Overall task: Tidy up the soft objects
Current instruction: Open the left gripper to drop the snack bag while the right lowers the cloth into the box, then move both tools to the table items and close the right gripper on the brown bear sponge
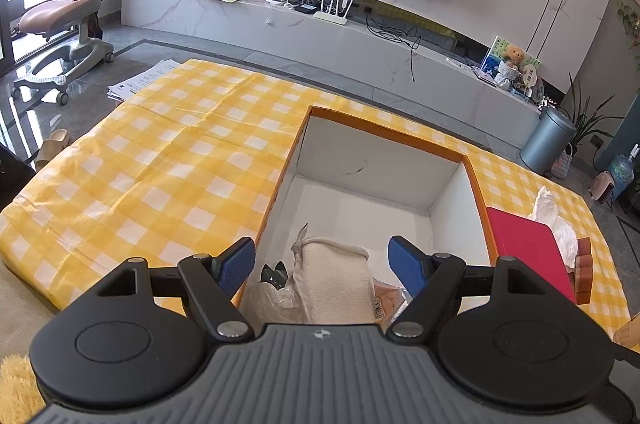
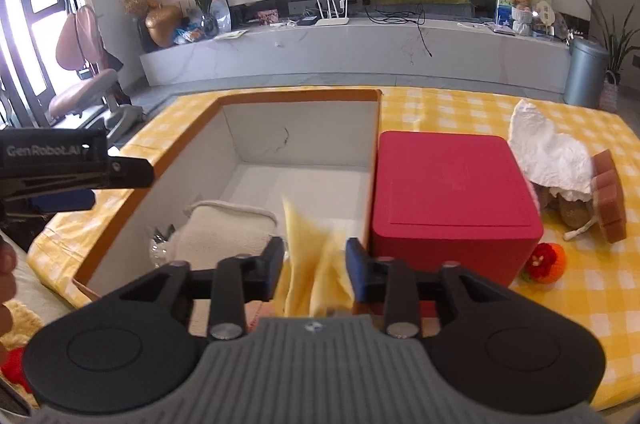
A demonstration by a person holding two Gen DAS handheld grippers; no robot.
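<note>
- We see the open orange-edged white cardboard box (image 1: 372, 163) holding a folded cream towel (image 1: 338, 276) at its near end.
- Our left gripper (image 1: 321, 260) hangs wide open, empty, above it.
- Our right gripper (image 2: 313, 260) pinches a yellow cloth (image 2: 316, 264) over the box.
- Only the right view shows an orange knitted ball (image 2: 546, 261) beside the red lidded box (image 2: 452, 191).

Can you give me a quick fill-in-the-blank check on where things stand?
1. The right gripper grips a ____ cloth.
2. The cream towel lies inside the open ____.
3. The left gripper has its jaws ____.
4. The red box stands on the ____ side of the open box in the right wrist view.

Missing words: yellow; box; open; right
</note>
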